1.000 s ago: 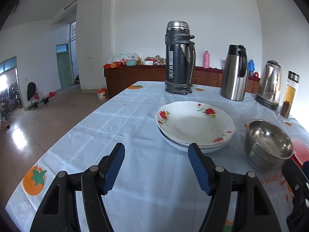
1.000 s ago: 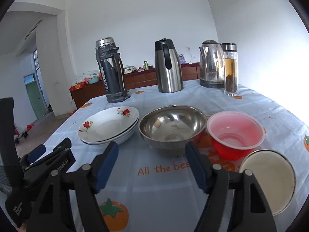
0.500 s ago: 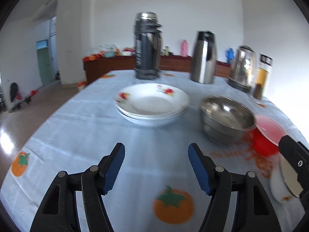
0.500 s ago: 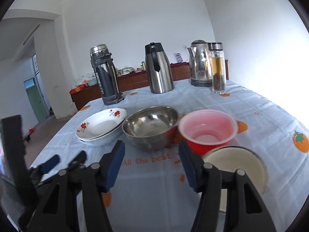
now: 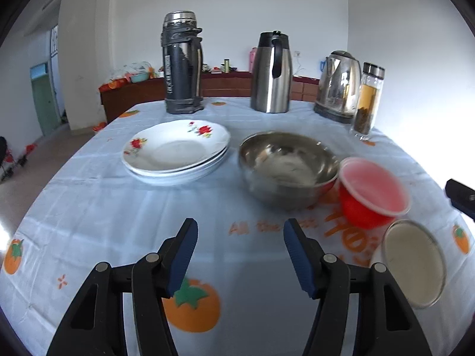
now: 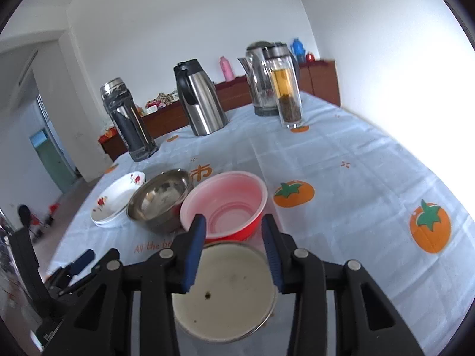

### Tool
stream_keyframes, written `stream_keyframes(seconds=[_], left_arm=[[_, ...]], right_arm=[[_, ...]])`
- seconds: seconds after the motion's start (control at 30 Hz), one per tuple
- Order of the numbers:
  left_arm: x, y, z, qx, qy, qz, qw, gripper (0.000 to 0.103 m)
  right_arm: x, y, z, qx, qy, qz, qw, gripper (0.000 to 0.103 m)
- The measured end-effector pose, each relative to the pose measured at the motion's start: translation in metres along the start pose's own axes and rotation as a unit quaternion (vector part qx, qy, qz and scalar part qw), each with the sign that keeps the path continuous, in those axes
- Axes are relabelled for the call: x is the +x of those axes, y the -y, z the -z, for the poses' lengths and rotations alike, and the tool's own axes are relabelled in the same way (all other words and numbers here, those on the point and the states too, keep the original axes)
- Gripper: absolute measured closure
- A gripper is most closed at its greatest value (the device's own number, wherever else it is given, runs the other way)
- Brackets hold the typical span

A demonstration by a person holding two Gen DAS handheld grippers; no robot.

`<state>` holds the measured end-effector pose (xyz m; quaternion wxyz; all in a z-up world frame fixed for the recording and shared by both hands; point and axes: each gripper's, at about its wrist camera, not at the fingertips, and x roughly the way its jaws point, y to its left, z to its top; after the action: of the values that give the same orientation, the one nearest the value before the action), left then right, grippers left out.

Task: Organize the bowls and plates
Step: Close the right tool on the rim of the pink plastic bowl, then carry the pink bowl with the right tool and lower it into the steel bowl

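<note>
A stack of white flowered plates [image 5: 178, 148] [image 6: 114, 198], a steel bowl [image 5: 288, 169] [image 6: 160, 198], a red plastic bowl [image 5: 371, 195] [image 6: 225, 201] and a white enamel bowl [image 5: 414, 264] [image 6: 225, 290] stand in a row on the tablecloth. My left gripper [image 5: 240, 231] hovers over bare cloth in front of the steel bowl; its jaws are closing with nothing between them. My right gripper [image 6: 234, 222] hangs above the white bowl's far rim, just short of the red bowl. Its jaws are closing too, and the pads touch nothing.
At the back of the table stand a dark thermos [image 5: 182, 65], a steel carafe [image 5: 273, 74], a kettle [image 5: 338, 86] and a glass tea bottle [image 5: 368, 101]. The table's edge [image 5: 59, 175] drops to the floor on the left. Open cloth lies right of the bowls [image 6: 356, 178].
Both grippers have swung to the right. The left view now takes in the red and white bowls. The right gripper has come over the white bowl and its jaws have narrowed.
</note>
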<state>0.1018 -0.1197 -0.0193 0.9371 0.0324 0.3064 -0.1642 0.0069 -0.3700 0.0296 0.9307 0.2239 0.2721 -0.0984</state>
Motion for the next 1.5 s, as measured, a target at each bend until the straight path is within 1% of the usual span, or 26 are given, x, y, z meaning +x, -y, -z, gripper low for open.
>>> stream_keyframes(seconds=[0.1, 0.27, 0.3, 0.33, 0.4, 0.43, 0.47, 0.5, 0.57, 0.6, 0.67, 0.77, 0.9, 1.0, 1.13, 1.27, 1.37, 1.5], left_arm=[[-0.002, 0.006, -0.01, -0.002, 0.008, 0.008, 0.9999, 0.04], [0.006, 0.025, -0.025, 0.012, 0.004, 0.018, 0.9998, 0.04], [0.007, 0.028, -0.026, 0.015, 0.005, 0.021, 0.9997, 0.041], [0.008, 0.029, -0.026, 0.017, 0.006, 0.021, 0.9996, 0.048], [0.012, 0.03, -0.024, 0.021, 0.0, 0.024, 0.9995, 0.054], [0.015, 0.03, -0.022, 0.023, -0.005, 0.025, 0.9994, 0.054], [0.017, 0.03, -0.02, 0.024, -0.007, 0.022, 0.9994, 0.054], [0.019, 0.029, -0.019, 0.024, -0.008, 0.02, 0.9995, 0.054], [0.025, 0.025, -0.016, 0.018, -0.011, 0.018, 0.9996, 0.054], [0.027, 0.023, -0.016, 0.014, -0.013, 0.019, 0.9996, 0.054], [0.032, 0.02, -0.017, 0.008, -0.009, 0.017, 0.9998, 0.054], [0.033, 0.017, -0.019, 0.003, 0.002, 0.016, 0.9999, 0.054], [0.034, 0.017, -0.018, -0.001, 0.012, 0.028, 0.9995, 0.054], [0.035, 0.021, -0.02, 0.004, 0.009, 0.043, 0.999, 0.054], [0.03, 0.035, -0.025, 0.023, 0.012, 0.066, 0.9975, 0.054], [0.027, 0.043, -0.03, 0.022, 0.002, 0.1, 0.9948, 0.054], [0.029, 0.046, -0.036, 0.008, -0.015, 0.136, 0.9906, 0.054], [0.037, 0.06, -0.045, 0.021, -0.049, 0.151, 0.9872, 0.054]], right_arm=[[0.014, 0.013, -0.016, 0.006, -0.016, 0.003, 1.0, 0.063], [0.06, 0.026, -0.032, 0.018, -0.084, -0.023, 0.996, 0.064], [0.068, 0.028, -0.032, 0.02, -0.096, -0.025, 0.995, 0.067], [0.075, 0.029, -0.031, 0.018, -0.107, -0.022, 0.994, 0.068], [0.087, 0.029, -0.029, 0.011, -0.123, -0.019, 0.992, 0.07], [0.092, 0.028, -0.028, 0.005, -0.13, -0.011, 0.991, 0.07], [0.097, 0.028, -0.027, 0.0, -0.136, -0.001, 0.991, 0.074], [0.101, 0.029, -0.026, -0.002, -0.142, 0.004, 0.99, 0.079], [0.108, 0.033, -0.024, 0.004, -0.155, 0.0, 0.988, 0.083], [0.111, 0.035, -0.024, 0.008, -0.162, -0.001, 0.987, 0.087], [0.116, 0.038, -0.022, 0.017, -0.174, -0.008, 0.985, 0.088], [0.116, 0.038, -0.021, 0.021, -0.176, -0.002, 0.984, 0.089], [0.115, 0.035, -0.023, 0.024, -0.172, 0.008, 0.985, 0.09], [0.109, 0.031, -0.025, 0.021, -0.162, 0.015, 0.987, 0.092], [0.103, 0.029, -0.027, 0.016, -0.149, 0.022, 0.988, 0.093], [0.098, 0.032, -0.026, 0.022, -0.138, 0.008, 0.99, 0.094], [0.095, 0.032, -0.026, 0.023, -0.131, 0.004, 0.991, 0.094], [0.093, 0.03, -0.027, 0.025, -0.122, -0.01, 0.992, 0.095]])
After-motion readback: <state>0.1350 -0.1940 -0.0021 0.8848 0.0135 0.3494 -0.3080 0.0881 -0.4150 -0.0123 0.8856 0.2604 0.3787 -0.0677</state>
